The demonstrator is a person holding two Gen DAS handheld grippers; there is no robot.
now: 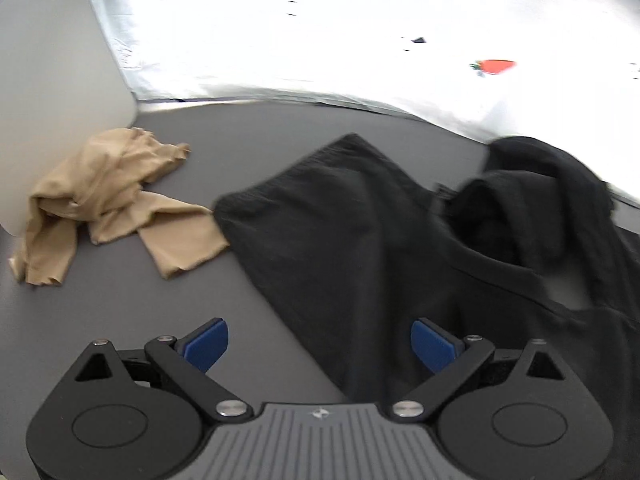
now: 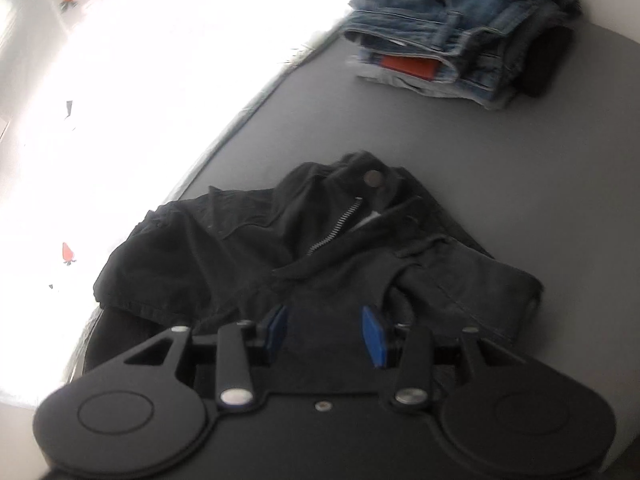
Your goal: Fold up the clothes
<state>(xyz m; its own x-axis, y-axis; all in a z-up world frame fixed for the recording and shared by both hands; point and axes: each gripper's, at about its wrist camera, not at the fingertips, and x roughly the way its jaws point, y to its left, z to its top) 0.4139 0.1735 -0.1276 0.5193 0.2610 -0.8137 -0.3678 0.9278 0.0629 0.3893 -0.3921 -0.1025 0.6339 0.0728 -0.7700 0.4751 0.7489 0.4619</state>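
A black garment lies spread on the grey table, bunched at its right end. In the right wrist view it shows as black pants with a zipper and a metal button, crumpled. My left gripper is open, its blue pads apart, hovering over the garment's near edge. My right gripper is open above the pants' near part, holding nothing.
A crumpled tan garment lies at the left by a pale wall. A stack of folded blue jeans sits at the far right of the table. The table's far edge borders a bright white floor.
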